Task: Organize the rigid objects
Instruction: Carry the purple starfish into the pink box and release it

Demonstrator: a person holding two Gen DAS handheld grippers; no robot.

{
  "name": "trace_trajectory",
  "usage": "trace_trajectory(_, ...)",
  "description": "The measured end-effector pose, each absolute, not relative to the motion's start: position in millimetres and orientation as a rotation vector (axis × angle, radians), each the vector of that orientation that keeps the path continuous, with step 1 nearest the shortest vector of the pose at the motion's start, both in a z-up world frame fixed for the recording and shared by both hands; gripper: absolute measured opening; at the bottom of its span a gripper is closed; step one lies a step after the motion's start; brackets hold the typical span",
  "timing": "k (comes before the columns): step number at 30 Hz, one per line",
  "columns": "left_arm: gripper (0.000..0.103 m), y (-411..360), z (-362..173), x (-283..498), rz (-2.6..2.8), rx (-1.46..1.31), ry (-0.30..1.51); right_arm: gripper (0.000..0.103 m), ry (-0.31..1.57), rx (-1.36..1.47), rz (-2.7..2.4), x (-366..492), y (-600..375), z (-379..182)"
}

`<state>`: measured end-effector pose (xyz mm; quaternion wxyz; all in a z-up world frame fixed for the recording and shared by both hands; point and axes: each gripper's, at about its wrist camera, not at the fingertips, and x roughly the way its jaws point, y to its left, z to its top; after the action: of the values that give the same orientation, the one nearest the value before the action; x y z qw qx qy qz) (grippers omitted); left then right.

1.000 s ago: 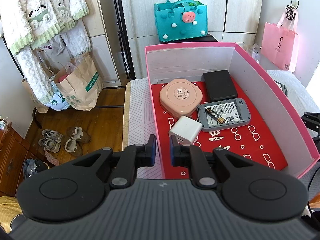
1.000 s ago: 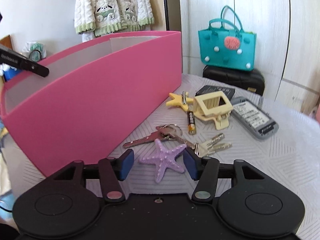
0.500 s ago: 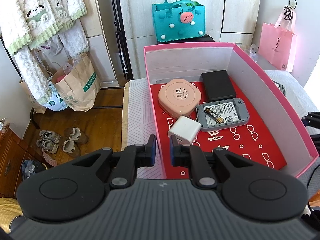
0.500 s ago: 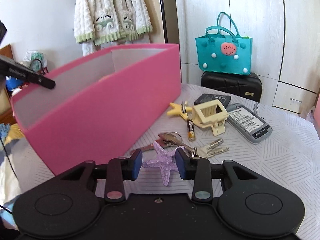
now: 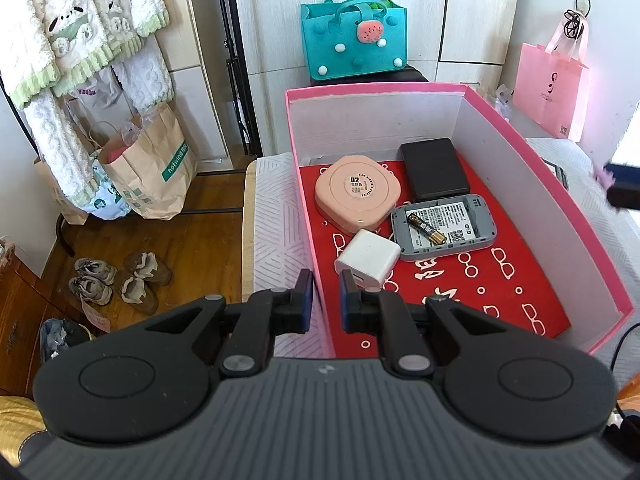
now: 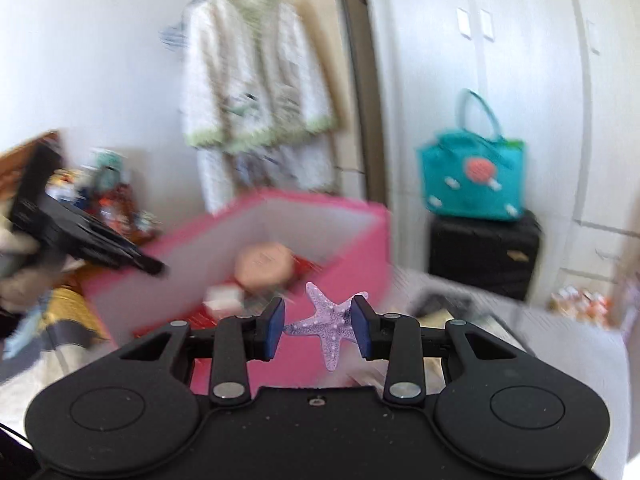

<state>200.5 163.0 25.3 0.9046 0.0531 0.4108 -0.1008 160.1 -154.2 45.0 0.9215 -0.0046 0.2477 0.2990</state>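
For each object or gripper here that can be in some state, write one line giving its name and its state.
left gripper: shut on the near wall of the pink box.
pink box: open-topped, partly filled.
right gripper: shut on the purple starfish, jaws having just been closing.
purple starfish: held in the air, clear of the table.
grey device: back cover off.
battery: loose on top of the grey device.
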Motion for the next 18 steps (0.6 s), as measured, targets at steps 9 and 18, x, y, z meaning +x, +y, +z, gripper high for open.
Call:
trace_trajectory(9,0.011,163,24,200,-0.216,0.122,0.845,0.041,0.656,-0.220,0.860,201,-67,48)
trace_trajectory(18,0.011,164,25,200,-0.224,0.114,0.847,0.043,0.871,-0.209,0.962,241,-22,16)
